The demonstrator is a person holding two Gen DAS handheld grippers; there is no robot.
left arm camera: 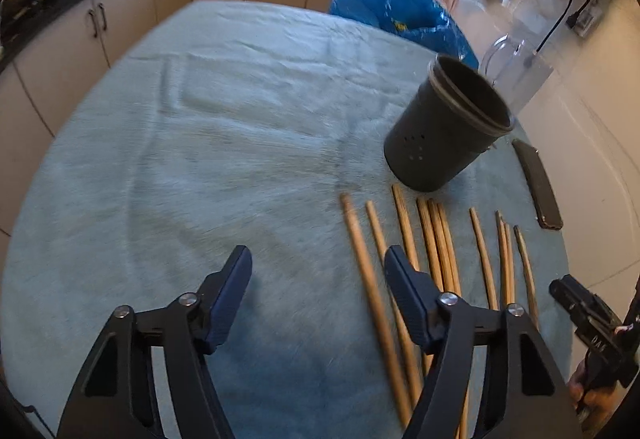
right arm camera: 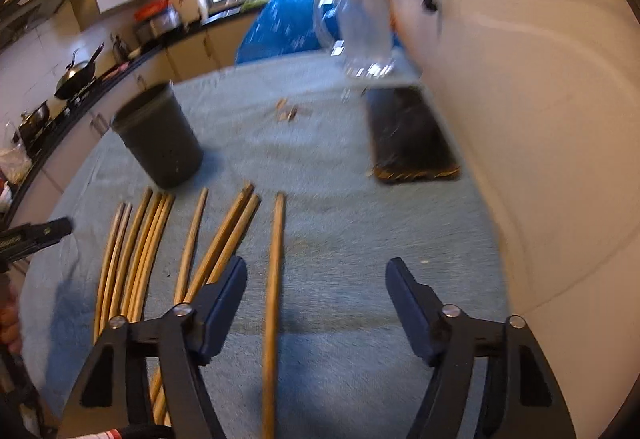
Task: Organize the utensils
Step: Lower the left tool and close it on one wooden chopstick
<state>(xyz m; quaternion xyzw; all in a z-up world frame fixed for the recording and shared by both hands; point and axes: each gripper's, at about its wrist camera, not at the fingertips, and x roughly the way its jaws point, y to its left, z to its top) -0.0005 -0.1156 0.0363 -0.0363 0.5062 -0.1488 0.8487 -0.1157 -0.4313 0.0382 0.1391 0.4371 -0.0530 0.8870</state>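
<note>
The surface (left arm camera: pixel 224 127) is covered in a pale blue-grey cloth with a soft, matt, slightly fuzzy nap, and the chopsticks (left arm camera: pixel 436 239) lying on it look like bare light-brown wood with a dull, unvarnished finish. The utensil holder (left arm camera: pixel 444 131) is dark matt plastic or coated metal, which of the two cannot be told, with a smoother ring at its rim, while the jug (right arm camera: pixel 360 35) behind it is clear and glossy, and the phone (right arm camera: pixel 412 135) has a shiny black face. Each hand-held gripper, left (left arm camera: pixel 318 263) and right (right arm camera: pixel 316 271), is matt black plastic with bright metal pivot pins and dark blue, finely ribbed finger pads (left arm camera: pixel 232 295).
</note>
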